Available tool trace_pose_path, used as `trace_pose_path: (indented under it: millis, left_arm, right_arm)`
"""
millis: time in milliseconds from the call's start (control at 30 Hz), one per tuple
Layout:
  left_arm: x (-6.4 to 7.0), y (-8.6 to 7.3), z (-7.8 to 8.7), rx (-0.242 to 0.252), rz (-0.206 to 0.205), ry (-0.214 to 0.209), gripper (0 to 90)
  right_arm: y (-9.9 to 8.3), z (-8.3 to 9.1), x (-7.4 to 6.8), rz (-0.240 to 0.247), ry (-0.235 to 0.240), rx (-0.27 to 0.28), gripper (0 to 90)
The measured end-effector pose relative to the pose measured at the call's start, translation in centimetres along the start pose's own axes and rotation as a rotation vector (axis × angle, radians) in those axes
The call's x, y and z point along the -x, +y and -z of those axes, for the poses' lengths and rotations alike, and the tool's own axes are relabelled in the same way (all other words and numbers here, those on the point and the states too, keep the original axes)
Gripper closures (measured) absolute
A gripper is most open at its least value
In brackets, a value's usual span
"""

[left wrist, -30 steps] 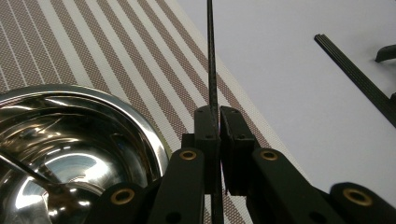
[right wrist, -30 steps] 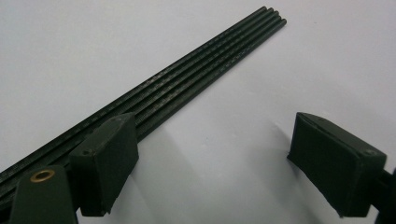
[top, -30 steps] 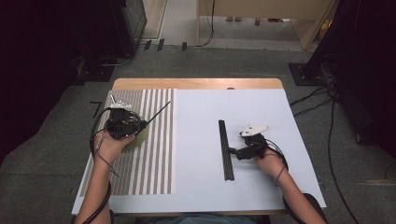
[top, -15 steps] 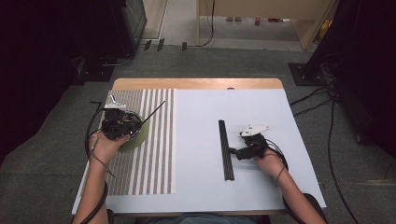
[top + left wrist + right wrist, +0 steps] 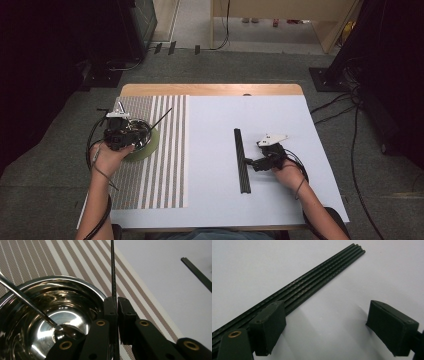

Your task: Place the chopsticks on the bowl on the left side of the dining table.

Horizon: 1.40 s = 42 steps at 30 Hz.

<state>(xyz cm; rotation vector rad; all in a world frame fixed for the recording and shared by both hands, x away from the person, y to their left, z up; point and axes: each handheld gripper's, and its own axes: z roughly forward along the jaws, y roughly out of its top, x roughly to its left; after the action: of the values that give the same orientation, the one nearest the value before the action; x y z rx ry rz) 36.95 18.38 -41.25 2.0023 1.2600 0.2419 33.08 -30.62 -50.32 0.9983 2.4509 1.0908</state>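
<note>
— What's my left hand-held gripper [image 5: 117,315] doing?

— From where I sit, its jaws are pressed together on a thin black rod [image 5: 112,270], which runs up between them and points toward twelve o'clock in the left gripper view. In the high view the rod sticks out toward one o'clock, over the brown-and-white striped placemat [image 5: 165,165].

— And the bowl?

— The shiny round steel bowl [image 5: 47,315] sits at nine o'clock of those jaws, just beside them, with a slim metal utensil [image 5: 27,302] leaning inside it. It stands on a flat green disc [image 5: 150,146] on the placemat.

— My right side?

— I see the right hand-held gripper [image 5: 327,327] spread wide and holding nothing, low over the white worktop [image 5: 220,125]. A bundle of long black rods [image 5: 312,282] lies flat at its ten o'clock; one finger [image 5: 268,327] is just beside it, though I cannot tell whether they touch. In the high view the bundle lies at nine o'clock of that gripper.
</note>
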Motion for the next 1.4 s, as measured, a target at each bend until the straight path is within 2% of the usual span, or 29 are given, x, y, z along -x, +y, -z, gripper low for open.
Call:
trace_pose_path:
  millis: [233, 567, 800, 867, 1000, 1133, 1200, 1400]
  left_arm:
    - [-0.8, -0.4, 0.4, -0.003, 0.001, 0.019, 87.6]
    - [-1.7, -1.1, 0.2, -0.009, 0.014, 0.035, 87.6]
    - [-2.5, -1.6, 0.0, -0.011, 0.018, 0.021, 87.4]
    - [-2.6, -1.7, -0.1, -0.011, 0.02, 0.03, 87.3]
    - [-2.9, -1.9, 0.0, -0.006, 0.013, 0.041, 87.0]
    - [-3.1, -2.2, -0.1, 0.014, -0.02, 0.049, 86.5]
    - [-3.1, -2.3, 0.0, 0.019, -0.038, 0.069, 86.3]
    - [-3.7, -2.5, 0.1, 0.016, -0.041, 0.1, 83.6]
  right_arm:
    - [0.0, 0.0, 0.0, -0.001, 0.0, 0.0, 15.2]
    - [0.0, 0.0, 0.0, -0.002, 0.0, 0.0, 15.2]
    - [0.0, 0.0, 0.0, 0.0, 0.0, 0.0, 15.2]
    - [0.0, 0.0, 0.0, 0.0, 0.001, 0.0, 15.2]
    - [0.0, 0.0, 0.0, -0.002, 0.001, 0.001, 15.2]
    - [0.0, 0.0, 0.0, -0.002, 0.0, 0.001, 15.2]
    - [0.0, 0.0, 0.0, -0.002, 0.001, 0.001, 15.2]
    - [0.0, 0.0, 0.0, -0.002, 0.001, 0.001, 15.2]
